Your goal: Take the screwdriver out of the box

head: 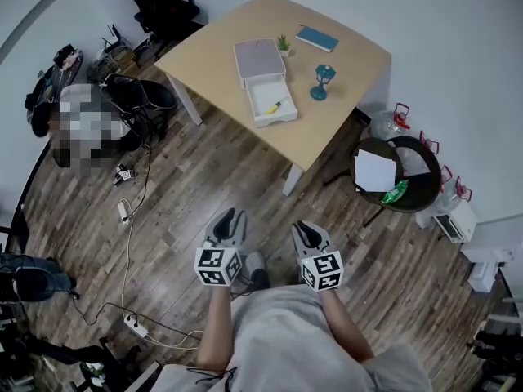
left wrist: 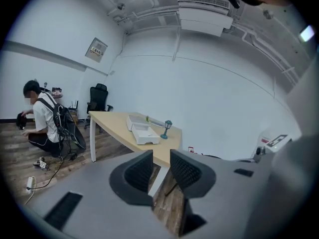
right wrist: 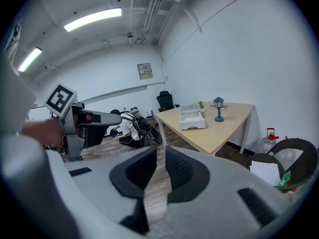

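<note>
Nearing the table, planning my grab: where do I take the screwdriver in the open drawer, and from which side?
Probably across the yellow handle of the screwdriver, from above: it lies flat and slanted in the drawer, whose walls block a sideways reach. Set the jaws crosswise to its slant.

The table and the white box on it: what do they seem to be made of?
Table: probably wood or laminate, matt, judging by the even pale tan top; the legs are white. Box: likely plastic or painted board, smooth, judging by the uniform white and thin drawer walls.
</note>
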Demonstrator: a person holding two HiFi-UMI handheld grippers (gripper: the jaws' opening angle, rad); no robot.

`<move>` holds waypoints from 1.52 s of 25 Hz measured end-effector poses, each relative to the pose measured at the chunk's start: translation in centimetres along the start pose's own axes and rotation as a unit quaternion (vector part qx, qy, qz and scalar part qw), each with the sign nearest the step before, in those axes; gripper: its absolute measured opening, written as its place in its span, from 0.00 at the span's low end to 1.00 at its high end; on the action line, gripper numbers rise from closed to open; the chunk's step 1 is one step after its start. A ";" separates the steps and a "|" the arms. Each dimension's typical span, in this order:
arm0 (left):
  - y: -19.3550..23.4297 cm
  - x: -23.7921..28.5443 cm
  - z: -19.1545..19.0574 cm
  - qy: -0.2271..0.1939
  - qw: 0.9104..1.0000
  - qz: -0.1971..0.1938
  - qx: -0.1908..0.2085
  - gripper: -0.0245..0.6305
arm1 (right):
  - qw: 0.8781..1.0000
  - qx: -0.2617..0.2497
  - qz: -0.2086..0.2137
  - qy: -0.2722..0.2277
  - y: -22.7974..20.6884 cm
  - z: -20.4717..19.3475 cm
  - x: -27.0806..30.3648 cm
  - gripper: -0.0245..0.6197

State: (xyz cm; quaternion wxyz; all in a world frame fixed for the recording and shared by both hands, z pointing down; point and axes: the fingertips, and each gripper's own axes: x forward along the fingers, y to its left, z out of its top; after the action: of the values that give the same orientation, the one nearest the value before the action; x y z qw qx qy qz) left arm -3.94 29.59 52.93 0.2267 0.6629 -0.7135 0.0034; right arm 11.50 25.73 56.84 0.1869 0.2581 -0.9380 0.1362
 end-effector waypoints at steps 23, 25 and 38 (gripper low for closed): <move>10.9 2.9 3.6 0.009 0.999 0.023 0.041 0.19 | 1.000 0.015 0.014 0.001 2.3 4.3 11.4 0.15; 12.0 3.8 4.2 0.009 0.999 0.028 0.042 0.19 | 1.000 0.016 0.022 0.002 2.0 4.9 13.3 0.15; 16.8 16.2 10.7 0.023 0.998 0.023 0.052 0.19 | 0.998 0.052 0.030 -0.001 -5.6 11.6 25.7 0.15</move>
State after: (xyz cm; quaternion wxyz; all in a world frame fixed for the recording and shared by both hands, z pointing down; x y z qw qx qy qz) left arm -23.56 13.07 53.58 0.2084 0.6568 -0.7221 0.0610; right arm -9.25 5.91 58.13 0.1677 0.2393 -0.9372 0.1902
